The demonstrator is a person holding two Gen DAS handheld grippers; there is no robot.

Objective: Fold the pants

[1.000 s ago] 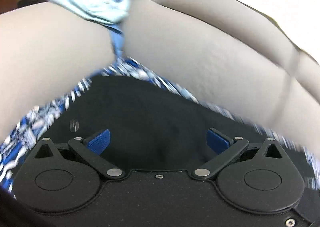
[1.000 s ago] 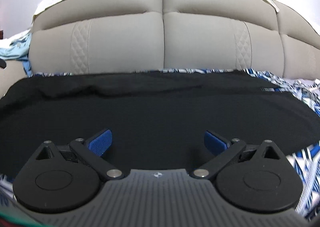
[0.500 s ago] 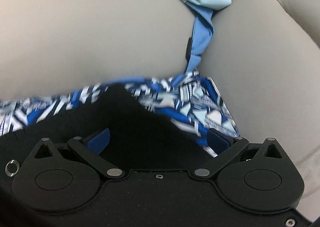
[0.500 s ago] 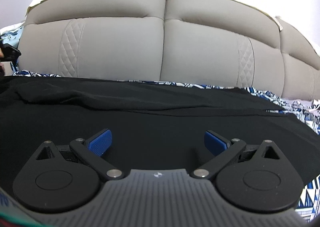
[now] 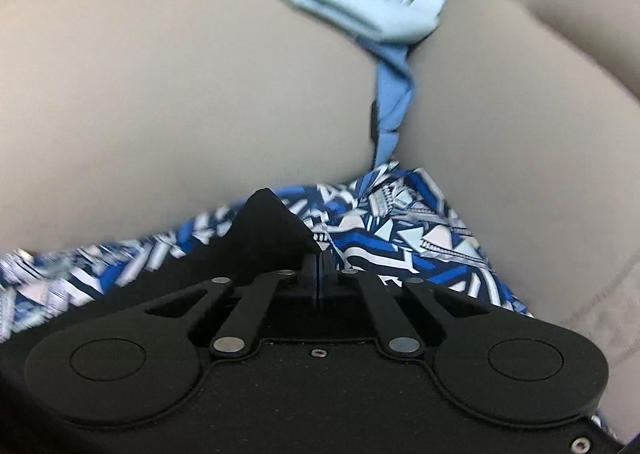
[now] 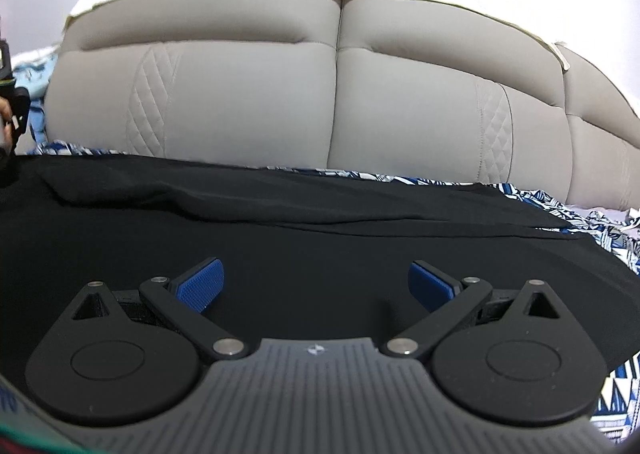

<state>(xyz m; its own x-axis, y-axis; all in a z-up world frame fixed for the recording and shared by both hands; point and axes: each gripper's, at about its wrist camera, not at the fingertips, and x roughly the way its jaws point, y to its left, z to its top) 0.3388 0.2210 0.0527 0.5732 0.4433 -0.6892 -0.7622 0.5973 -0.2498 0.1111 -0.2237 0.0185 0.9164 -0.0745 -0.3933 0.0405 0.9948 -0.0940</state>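
**Claw pinches the pants corner on the sofa**

Left claw (image 5: 319,274) has its jaws drawn together until the fingers meet, right at a pointed corner of the black pants (image 5: 268,221). In the left wrist view that corner peaks just ahead of the closed tips, so the cloth looks caught between them, though the pinch itself is hidden by dark fabric on dark fingers. Right claw (image 6: 316,290) stands wide, its blue pads (image 6: 200,284) apart with nothing between them, hovering low over the middle of the garment.

The pants (image 6: 280,230) lie spread flat across the seat, running from one side of the right wrist view to the other, with a long soft ridge where one layer overlaps another. They look thin, limp and light: cloth that will drape and sag from any single grip and slide over itself, with no stiffness to hold a fold line. Taking it by corners and hems, one in each claw, should keep an edge taut; a mid-panel pinch would likely bunch it.

Under the pants lies a blue-and-white patterned cover (image 5: 400,238). Behind rise the grey sofa cushions (image 6: 248,101), and a pale blue cloth (image 5: 372,1) is tucked into the gap between two of them.
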